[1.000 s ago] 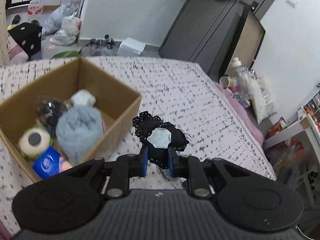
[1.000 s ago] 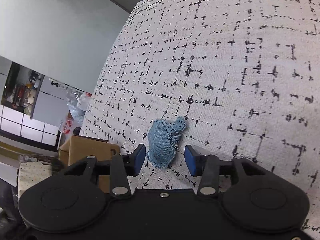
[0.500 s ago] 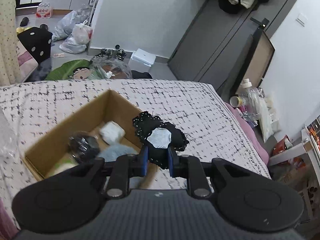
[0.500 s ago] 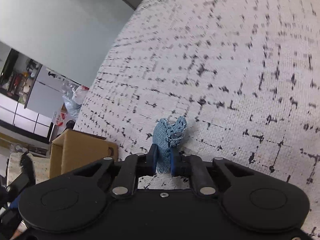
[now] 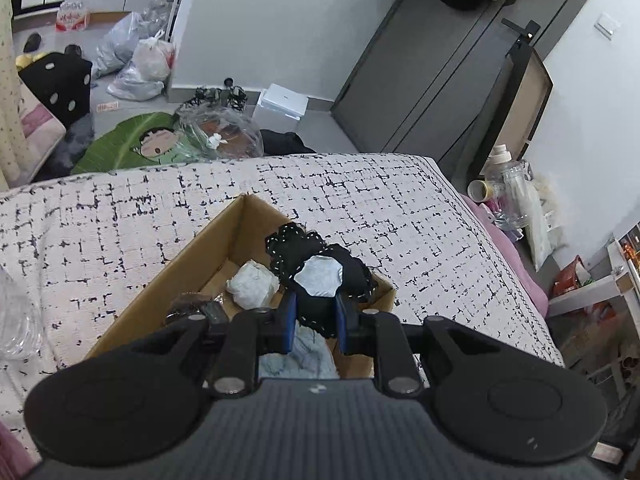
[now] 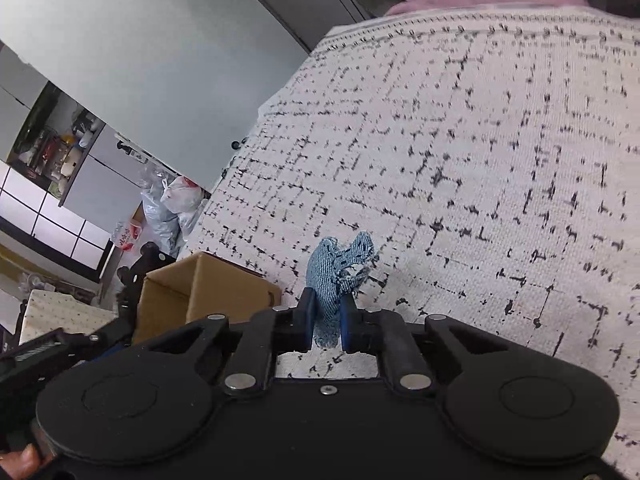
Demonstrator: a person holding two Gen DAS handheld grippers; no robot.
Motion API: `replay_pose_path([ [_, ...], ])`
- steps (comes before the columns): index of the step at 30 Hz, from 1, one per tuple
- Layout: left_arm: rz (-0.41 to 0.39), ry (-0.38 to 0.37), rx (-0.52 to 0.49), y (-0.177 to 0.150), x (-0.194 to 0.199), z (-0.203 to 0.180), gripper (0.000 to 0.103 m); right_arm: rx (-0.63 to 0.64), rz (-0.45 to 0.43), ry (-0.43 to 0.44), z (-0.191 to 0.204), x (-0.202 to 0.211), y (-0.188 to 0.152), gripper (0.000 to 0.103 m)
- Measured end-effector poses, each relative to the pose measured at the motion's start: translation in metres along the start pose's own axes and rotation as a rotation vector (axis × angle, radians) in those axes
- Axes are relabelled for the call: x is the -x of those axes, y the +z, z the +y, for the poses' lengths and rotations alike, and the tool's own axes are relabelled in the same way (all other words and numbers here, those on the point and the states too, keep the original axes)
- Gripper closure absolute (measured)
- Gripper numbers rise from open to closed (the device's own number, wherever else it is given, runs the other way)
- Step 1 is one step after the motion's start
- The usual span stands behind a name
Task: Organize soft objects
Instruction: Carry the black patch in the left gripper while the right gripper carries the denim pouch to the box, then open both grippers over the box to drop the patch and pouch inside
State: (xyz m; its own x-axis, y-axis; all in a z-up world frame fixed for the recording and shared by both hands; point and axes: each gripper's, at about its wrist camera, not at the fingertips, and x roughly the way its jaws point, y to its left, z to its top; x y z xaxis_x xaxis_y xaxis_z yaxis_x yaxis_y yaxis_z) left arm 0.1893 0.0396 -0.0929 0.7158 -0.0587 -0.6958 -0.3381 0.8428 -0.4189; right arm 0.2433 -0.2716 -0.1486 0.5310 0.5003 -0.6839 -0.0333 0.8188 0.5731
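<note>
My left gripper point(image 5: 315, 322) is shut on a black fabric piece with white stitching and a grey patch point(image 5: 316, 276), held above the open cardboard box point(image 5: 208, 248) on the bed. Inside the box lie a white soft ball point(image 5: 253, 284), a dark object point(image 5: 192, 307) and a pale blue fluffy item point(image 5: 308, 356). My right gripper point(image 6: 326, 320) is shut on a small blue denim piece point(image 6: 340, 270), lifted just off the patterned bedspread point(image 6: 480, 160). The box also shows in the right wrist view point(image 6: 200, 292), to the left of that gripper.
The bed has a white cover with black marks point(image 5: 360, 200). A clear plastic item point(image 5: 14, 320) lies at its left edge. Bags point(image 5: 140, 60), a green leaf mat point(image 5: 132, 144) and a white box point(image 5: 282, 102) sit on the floor beyond. Bottles point(image 5: 508, 188) stand at the right.
My left gripper carried the black fabric left and up, from beside the box to over it. My right gripper closed on the denim piece and lifted it slightly.
</note>
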Motion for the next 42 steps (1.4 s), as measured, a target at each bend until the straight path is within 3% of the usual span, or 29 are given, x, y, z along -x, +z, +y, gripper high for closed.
replay_pose_path([
  [9,0.036,-0.023,0.045,0.005,-0.015,0.024,0.084,0.047,-0.044,0.006,0.052,0.019,0.006,0.091],
  [19,0.077,-0.021,0.085,0.006,-0.032,0.045,0.082,0.086,-0.021,0.002,0.106,0.001,-0.004,0.09],
  [24,0.086,-0.01,0.119,0.01,-0.029,0.053,0.073,0.099,-0.011,0.004,0.129,-0.007,-0.01,0.09],
  [28,0.074,0.008,0.128,0.012,-0.023,0.057,0.058,0.089,-0.005,0.0,0.141,-0.017,-0.014,0.09],
  [35,0.047,-0.009,0.127,0.014,-0.009,0.062,0.052,0.041,-0.01,-0.02,0.145,-0.029,-0.018,0.089],
  [42,0.062,-0.021,0.149,0.015,-0.009,0.069,0.052,0.005,-0.023,-0.022,0.148,-0.03,-0.02,0.069],
])
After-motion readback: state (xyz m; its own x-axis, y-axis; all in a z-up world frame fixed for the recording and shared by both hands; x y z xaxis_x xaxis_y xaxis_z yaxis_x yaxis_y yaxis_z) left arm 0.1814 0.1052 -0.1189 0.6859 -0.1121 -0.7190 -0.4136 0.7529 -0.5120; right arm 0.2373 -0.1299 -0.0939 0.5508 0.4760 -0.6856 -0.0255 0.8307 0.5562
